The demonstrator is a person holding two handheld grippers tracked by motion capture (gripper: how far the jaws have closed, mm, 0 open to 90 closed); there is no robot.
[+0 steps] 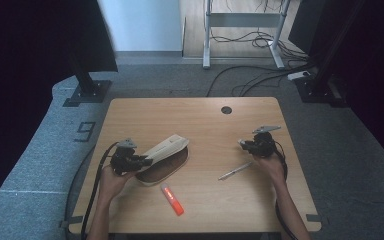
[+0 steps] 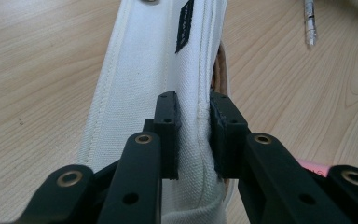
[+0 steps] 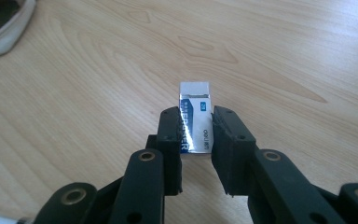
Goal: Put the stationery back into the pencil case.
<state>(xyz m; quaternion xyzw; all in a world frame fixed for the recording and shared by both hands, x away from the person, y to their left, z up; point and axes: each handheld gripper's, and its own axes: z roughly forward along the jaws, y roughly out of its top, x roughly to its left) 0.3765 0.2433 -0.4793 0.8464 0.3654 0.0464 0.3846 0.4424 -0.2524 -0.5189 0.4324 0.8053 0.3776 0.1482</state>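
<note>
**Eraser in the right jaws, case lip pinched in the left**

The left gripper (image 1: 141, 161) is clamped on the upper canvas lip of the pencil case (image 1: 164, 159), which lies near the left middle of the table (image 1: 215, 205) with its brown inside showing. In the left gripper view the two black jaws squeeze the cream fabric flat between them, almost fully closed. The right gripper (image 3: 196, 130) is closed on a small eraser (image 3: 195, 109) in its blue and white sleeve, gripped by the long sides with the white end poking out ahead, lifted clear of the wood over the right side of the table.

The step in hand looks like carrying the eraser across to the case. To do it well, keep the lip raised and steady so the mouth stays wide — a slack lip would close the opening. Bring the eraser in low and end-first, aimed at the brown lining, and let go only once it is inside. A pen (image 1: 235, 171) and an orange highlighter (image 1: 172, 199) lie between — pass above them.
</note>
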